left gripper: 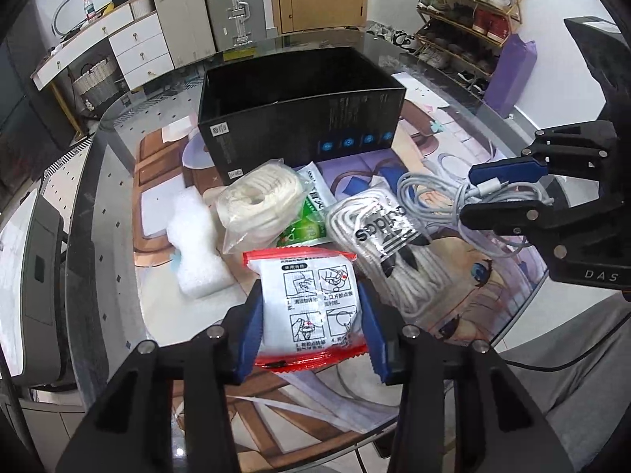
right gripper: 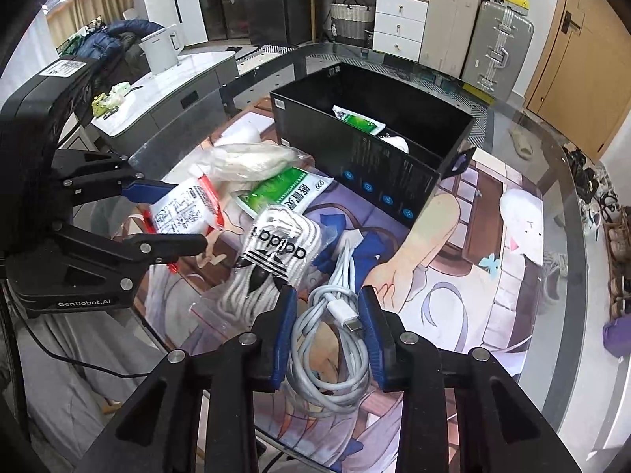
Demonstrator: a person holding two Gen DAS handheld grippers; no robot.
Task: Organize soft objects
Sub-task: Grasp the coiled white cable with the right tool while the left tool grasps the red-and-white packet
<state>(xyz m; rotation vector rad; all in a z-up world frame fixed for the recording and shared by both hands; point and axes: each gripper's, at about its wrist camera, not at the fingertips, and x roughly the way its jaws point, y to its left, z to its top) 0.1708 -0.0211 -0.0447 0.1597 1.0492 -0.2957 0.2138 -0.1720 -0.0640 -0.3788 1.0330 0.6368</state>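
Observation:
My left gripper (left gripper: 311, 315) is shut on a red-edged white packet (left gripper: 311, 303), also seen in the right wrist view (right gripper: 185, 209). My right gripper (right gripper: 327, 315) is shut on a coiled white charging cable (right gripper: 331, 351), also seen in the left wrist view (left gripper: 465, 197). A black box (left gripper: 299, 118) stands open behind the pile; it holds a green-and-white packet (right gripper: 359, 120) and something white. On the mat lie a bag of white adidas laces (left gripper: 378, 244), a bagged cream rope coil (left gripper: 260, 201), a green packet (left gripper: 307, 220) and white foam (left gripper: 193, 236).
The round glass table (right gripper: 552, 205) carries a printed anime mat (right gripper: 473, 244). Suitcases (left gripper: 232, 4) and drawers (left gripper: 138, 47) stand behind. A shoe rack (left gripper: 465, 19) is at the right. A side counter with a white kettle (right gripper: 159, 49) stands to the left.

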